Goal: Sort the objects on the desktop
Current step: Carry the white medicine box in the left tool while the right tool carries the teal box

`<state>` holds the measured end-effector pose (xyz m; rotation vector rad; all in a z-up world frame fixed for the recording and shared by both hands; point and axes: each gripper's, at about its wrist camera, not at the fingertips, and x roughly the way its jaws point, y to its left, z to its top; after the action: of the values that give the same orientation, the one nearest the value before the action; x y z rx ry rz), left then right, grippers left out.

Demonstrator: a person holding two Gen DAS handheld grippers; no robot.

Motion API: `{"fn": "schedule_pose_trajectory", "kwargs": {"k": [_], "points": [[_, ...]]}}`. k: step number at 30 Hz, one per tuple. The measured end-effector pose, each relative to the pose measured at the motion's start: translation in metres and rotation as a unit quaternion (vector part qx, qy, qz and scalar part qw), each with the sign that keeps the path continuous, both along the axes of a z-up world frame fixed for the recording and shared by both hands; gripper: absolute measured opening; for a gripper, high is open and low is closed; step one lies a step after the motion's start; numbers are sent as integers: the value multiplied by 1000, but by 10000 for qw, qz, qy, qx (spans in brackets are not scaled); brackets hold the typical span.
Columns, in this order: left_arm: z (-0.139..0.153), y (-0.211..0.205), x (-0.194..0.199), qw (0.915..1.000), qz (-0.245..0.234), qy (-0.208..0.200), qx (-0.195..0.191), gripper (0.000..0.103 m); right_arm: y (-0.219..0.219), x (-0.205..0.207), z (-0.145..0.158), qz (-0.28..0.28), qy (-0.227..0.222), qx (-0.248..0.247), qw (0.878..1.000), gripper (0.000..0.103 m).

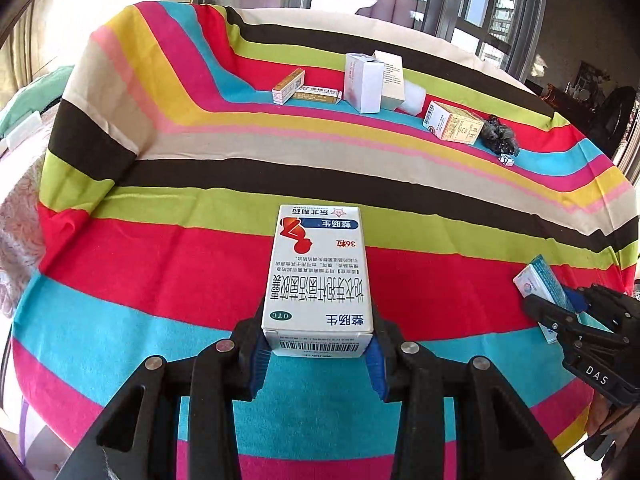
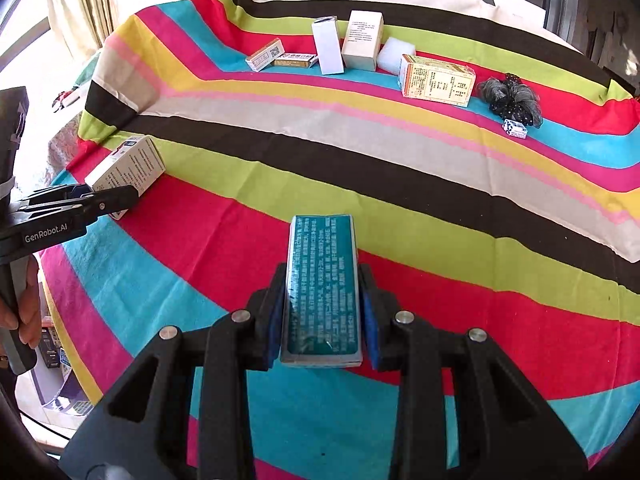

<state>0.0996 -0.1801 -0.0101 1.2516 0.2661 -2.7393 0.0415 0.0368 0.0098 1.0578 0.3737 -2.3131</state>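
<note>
Striped cloth [image 1: 160,264] covers counter; boxes [image 1: 362,82] grouped w/ a scrunchie [image 1: 498,136] upper centre-right. Left gripper [image 1: 318,354] clamped on white medicine box [image 1: 318,276], right gripper [image 2: 322,320] clamped on teal box [image 2: 322,284], both lower centre. Sorting seems partway; these two not yet placed.

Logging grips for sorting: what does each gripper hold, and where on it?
Left gripper clamps the white medicine box by its near end's sides; right gripper clamps the teal box likewise.

black tongs [image 1: 318,354], blue pads [image 1: 256,364], silver rivets [image 1: 225,346]
</note>
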Motion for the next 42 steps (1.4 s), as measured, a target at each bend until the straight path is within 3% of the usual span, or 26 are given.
{"fn": "schedule_pose_trajectory", "kwargs": {"k": [9,22,35,42], "points": [[0,-1,36,9997,42,135,-202,40,-10,33,-4,198,161,-52,9997,36],[-1,-38,92,9978,457,446,160,40,-62,79,-5,863,327,163,9956,36],[5,-88,152,9893,1080,930,322,40,-132,131,-8,1860,435,203,9814,36],[8,-123,189,9812,1565,1059,383,40,-167,164,-9,2469,491,256,9674,36]]}}
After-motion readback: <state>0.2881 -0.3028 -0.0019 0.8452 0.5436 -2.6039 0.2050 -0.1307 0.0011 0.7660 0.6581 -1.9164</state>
